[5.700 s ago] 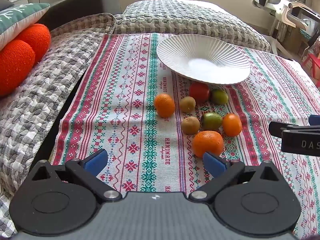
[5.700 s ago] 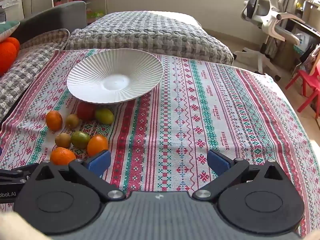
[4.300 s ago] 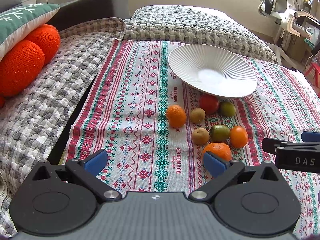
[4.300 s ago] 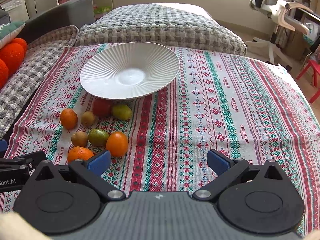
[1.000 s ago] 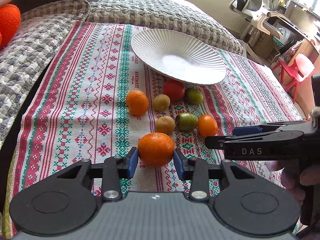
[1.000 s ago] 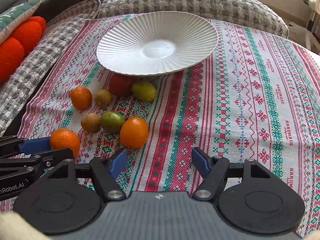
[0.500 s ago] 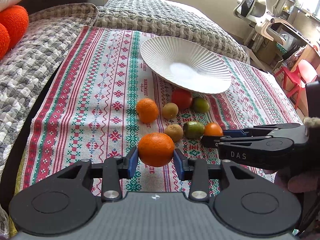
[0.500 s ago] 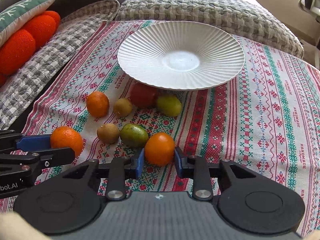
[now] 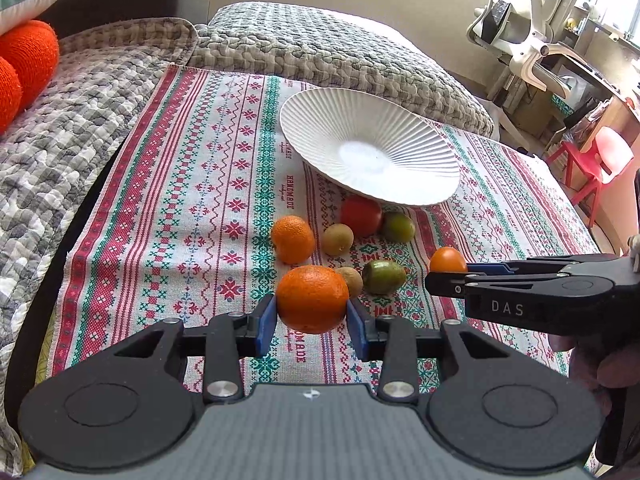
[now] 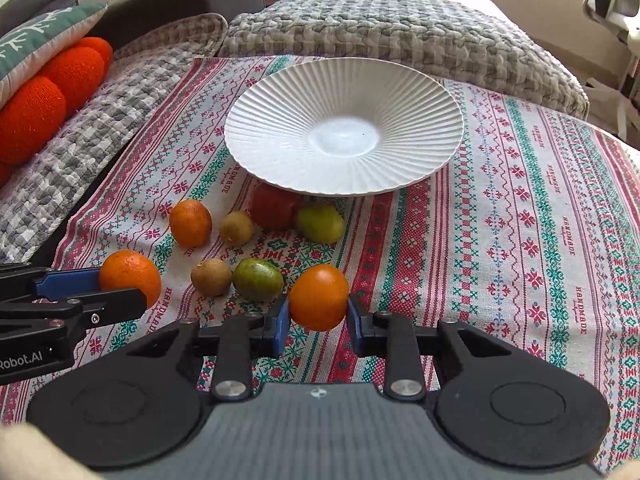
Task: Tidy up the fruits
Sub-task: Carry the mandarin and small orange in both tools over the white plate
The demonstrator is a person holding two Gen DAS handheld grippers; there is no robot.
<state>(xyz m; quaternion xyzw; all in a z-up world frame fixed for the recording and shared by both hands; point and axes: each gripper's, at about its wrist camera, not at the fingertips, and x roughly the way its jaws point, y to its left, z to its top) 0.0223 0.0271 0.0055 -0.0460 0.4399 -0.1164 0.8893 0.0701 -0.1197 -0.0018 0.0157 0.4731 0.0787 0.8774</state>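
My left gripper point(image 9: 312, 322) is shut on a large orange point(image 9: 312, 298) and holds it above the cloth; it also shows in the right wrist view point(image 10: 128, 276). My right gripper point(image 10: 318, 324) is shut on a smooth orange fruit point(image 10: 319, 296), also seen in the left wrist view point(image 9: 447, 260). A white ribbed plate point(image 10: 344, 128) stands beyond, empty. On the cloth lie a small orange point(image 10: 190, 222), two kiwis point(image 10: 237, 227) point(image 10: 211, 277), a green fruit point(image 10: 258, 279), a red fruit point(image 10: 274, 205) and a yellow-green fruit point(image 10: 321, 223).
A patterned red-and-green cloth point(image 10: 520, 240) covers the surface. Grey quilted cushions point(image 10: 380, 12) lie behind and left. Orange knitted cushions point(image 10: 44, 96) sit at far left. An office chair point(image 9: 524, 32) and a red child's chair point(image 9: 600, 164) stand at right.
Both grippers have lifted slightly with their fruits held and drawn back a little. The fruits on the cloth have not moved.
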